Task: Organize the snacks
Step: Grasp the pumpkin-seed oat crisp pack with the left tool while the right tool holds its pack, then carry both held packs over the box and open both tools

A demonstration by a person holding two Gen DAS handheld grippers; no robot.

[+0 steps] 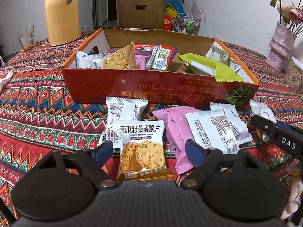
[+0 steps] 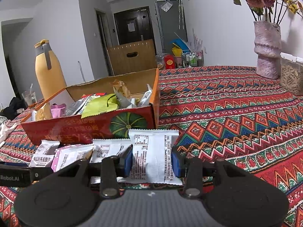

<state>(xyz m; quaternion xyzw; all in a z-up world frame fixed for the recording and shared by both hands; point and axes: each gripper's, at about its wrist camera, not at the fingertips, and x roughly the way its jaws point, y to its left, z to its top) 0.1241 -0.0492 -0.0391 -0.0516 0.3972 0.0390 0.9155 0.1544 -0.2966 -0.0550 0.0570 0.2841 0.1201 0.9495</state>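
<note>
Roughly half done: box (image 1: 132, 87) upper centre already holds a heap of snacks. Maybe six packets lie in front, hard to count. Left gripper (image 1: 147, 151) is spread wide around the oat crisp packet (image 1: 142, 147), not gripping. Right gripper (image 2: 151, 160) clamps a white packet (image 2: 153, 155).

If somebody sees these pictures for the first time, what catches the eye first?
Probably the red box full of snack packets at mid-table, on a bright zigzag cloth. More packets lie loose before it; the right gripper pinches a white packet, and the left gripper, open, straddles an oat crisp packet.
</note>
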